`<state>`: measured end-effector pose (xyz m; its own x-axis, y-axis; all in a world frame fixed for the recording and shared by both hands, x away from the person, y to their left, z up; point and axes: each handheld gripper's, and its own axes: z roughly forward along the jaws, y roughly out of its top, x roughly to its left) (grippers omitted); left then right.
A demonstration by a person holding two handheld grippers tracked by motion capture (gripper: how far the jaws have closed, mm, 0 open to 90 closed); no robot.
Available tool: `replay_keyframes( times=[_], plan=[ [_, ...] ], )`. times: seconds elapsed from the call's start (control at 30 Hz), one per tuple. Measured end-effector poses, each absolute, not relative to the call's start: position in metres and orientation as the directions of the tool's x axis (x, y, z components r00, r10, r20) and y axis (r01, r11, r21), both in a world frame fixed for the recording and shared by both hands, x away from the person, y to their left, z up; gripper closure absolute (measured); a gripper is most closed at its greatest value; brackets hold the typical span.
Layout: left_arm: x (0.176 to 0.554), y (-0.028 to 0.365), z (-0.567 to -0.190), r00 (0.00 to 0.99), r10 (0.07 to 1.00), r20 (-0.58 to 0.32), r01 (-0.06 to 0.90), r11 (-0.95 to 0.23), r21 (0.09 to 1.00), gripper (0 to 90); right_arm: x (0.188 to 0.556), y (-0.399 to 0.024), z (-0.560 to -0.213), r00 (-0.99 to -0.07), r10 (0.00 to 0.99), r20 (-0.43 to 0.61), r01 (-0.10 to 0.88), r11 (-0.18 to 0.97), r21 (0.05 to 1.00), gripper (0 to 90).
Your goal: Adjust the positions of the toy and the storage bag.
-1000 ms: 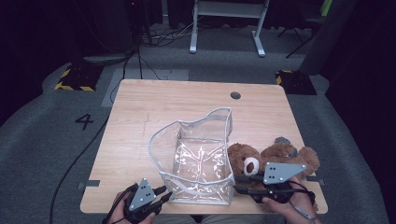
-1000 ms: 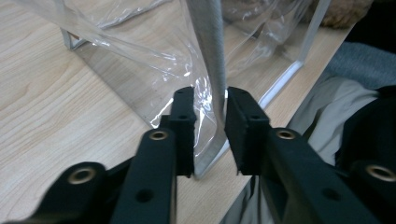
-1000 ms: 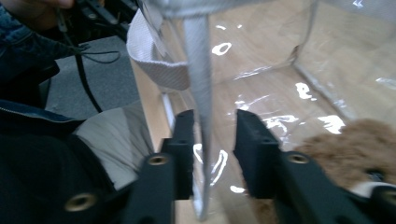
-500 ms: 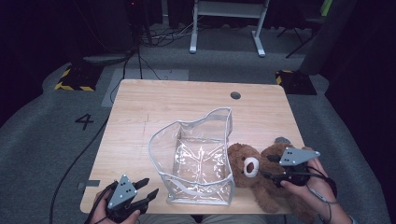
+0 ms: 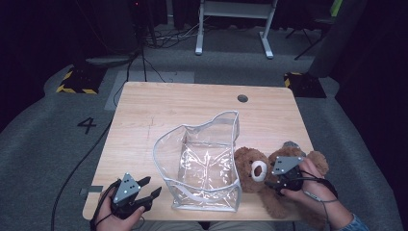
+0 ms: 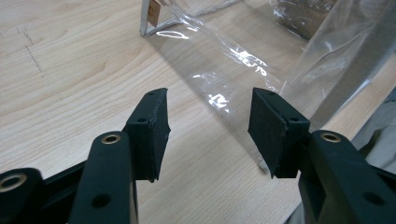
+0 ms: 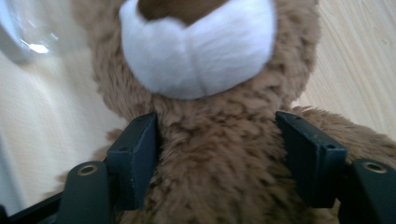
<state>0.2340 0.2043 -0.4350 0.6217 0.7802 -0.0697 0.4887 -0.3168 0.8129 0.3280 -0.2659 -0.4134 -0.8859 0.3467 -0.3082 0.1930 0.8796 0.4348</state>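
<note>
Left side first. The left gripper [image 5: 149, 191] is sitting at the near left corner of the table [image 5: 144, 115], just left of the clear plastic bag [image 5: 202, 163] and pointing toward it. Its jaws have just been opening and are standing spread with nothing between them; in the left gripper view the bag's lower side wall [image 6: 243, 65] is lying just ahead of the pads [image 6: 156, 126], apart from them.

Centre. The bag is standing upright with its mouth facing up and gaping wide, its far wall rising higher than the near one. Nothing is showing inside it.

Right side. The teddy bear [image 5: 260, 173] is lying on the table with its head touching the bag's right wall and its body stretching away to the right, so its long axis is running roughly across the table, head toward the bag. The right gripper [image 5: 270, 184] is coming at the bear's neck. Its jaws have just been opening too, and in the right gripper view they are straddling the fur below the white muzzle [image 7: 196, 46]; the left pad [image 7: 142, 154] is brushing the fur, but I judge this as not yet a pinch.

Relation that matters: the bag's mouth is lying left of and above the bear, and the right hand is the nearer one. The lift will likely need to clear the bag's right rim.
</note>
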Motion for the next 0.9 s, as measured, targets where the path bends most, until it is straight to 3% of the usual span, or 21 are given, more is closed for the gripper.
replay_keyframes(
  times=[0.1,0.7,0.8,0.9],
  plan=[
    [0.236,0.205,-0.437,0.619,0.782,-0.08,0.497,-0.31,0.811,47.1,0.334,-0.259,-0.423,-0.888,0.316,-0.335,0.171,0.901,0.399,26.2],
    [0.24,0.205,-0.446,0.618,0.779,-0.102,0.509,-0.298,0.808,46.0,0.366,-0.253,-0.438,-0.927,0.279,-0.252,0.198,0.932,0.305,30.7],
    [0.24,0.205,-0.447,0.621,0.777,-0.104,0.514,-0.303,0.803,45.9,0.369,-0.252,-0.437,-0.928,0.298,-0.224,0.225,0.927,0.3,28.8],
    [0.241,0.205,-0.448,0.622,0.776,-0.105,0.514,-0.303,0.802,46.0,0.37,-0.246,-0.432,-0.936,0.258,-0.239,0.193,0.945,0.266,24.6]
  ],
)
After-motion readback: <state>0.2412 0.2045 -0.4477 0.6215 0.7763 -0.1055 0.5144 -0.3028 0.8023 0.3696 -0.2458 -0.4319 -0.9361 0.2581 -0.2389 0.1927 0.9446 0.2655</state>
